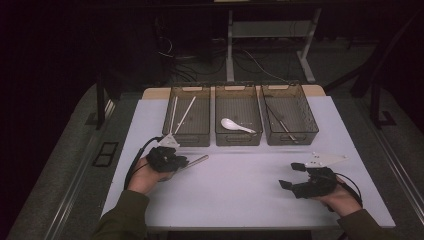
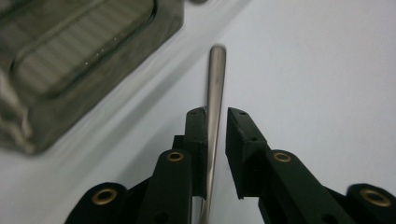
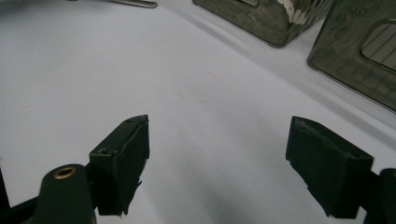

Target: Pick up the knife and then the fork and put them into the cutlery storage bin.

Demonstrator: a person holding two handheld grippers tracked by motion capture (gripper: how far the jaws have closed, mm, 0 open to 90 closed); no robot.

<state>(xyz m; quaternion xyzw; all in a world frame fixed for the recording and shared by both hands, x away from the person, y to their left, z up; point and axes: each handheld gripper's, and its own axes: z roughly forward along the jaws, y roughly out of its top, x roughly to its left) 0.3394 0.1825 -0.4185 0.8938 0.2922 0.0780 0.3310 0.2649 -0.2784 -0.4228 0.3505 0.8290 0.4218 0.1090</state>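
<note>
A metal chopstick (image 2: 216, 88) is found between the jaws of the left gripper (image 1: 176, 161), its slim shaft running forward and its blunt tip standing over the white table (image 1: 240, 185). In the left gripper view the shaft lies against one pad, while a narrow gap is seen at the other pad; the grip is therefore judged slack rather than firm. In the high view the chopstick projects from that gripper toward the table's middle, just short of the left bin (image 1: 189, 120), in which two pale chopsticks (image 1: 184, 114) lie. A white spoon (image 1: 236, 125) lies in the middle bin (image 1: 238, 120), and dark sticks are seen in the right bin (image 1: 289, 117). The right gripper (image 1: 294, 176) is held near the table's right edge, jaws spread wide, with nothing between them.

The step in hand is judged to be the sorting of the chopstick into a bin. A firmer grip is called for first, lest the shaft slip, followed by a carry over the bin's rim.
</note>
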